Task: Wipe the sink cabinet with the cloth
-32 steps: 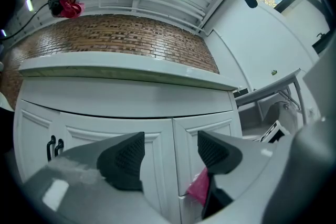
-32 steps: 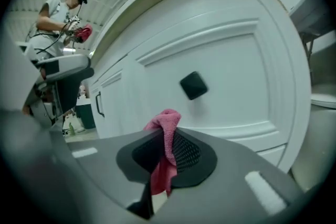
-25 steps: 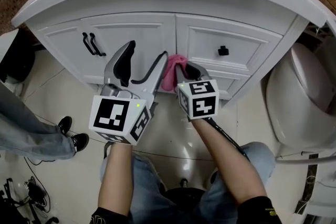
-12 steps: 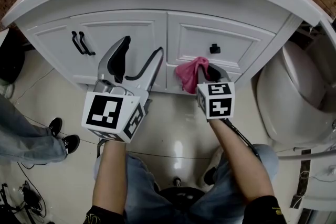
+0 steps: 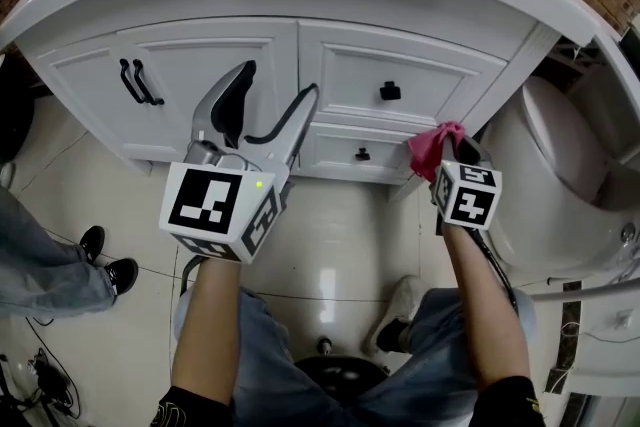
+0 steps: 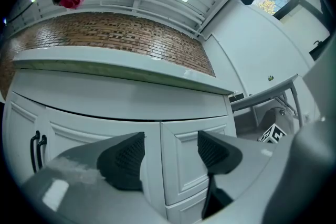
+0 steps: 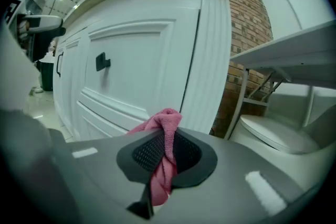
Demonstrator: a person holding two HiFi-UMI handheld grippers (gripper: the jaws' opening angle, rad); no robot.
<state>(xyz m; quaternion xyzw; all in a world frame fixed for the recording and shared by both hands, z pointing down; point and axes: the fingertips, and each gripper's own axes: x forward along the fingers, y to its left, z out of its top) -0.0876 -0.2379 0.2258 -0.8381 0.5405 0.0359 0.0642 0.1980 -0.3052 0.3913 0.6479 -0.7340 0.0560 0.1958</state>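
Right hand-held gripper [image 7: 165,150] pinching a crumpled pink terry cloth [image 7: 168,122], wad bunched ahead of the tips (likely so fabric, not plastic, meets paint), at the right front corner of the white panelled sink cabinet [image 5: 420,75]. Left hand-held gripper [image 6: 170,152] spread, empty, parked before the doors.
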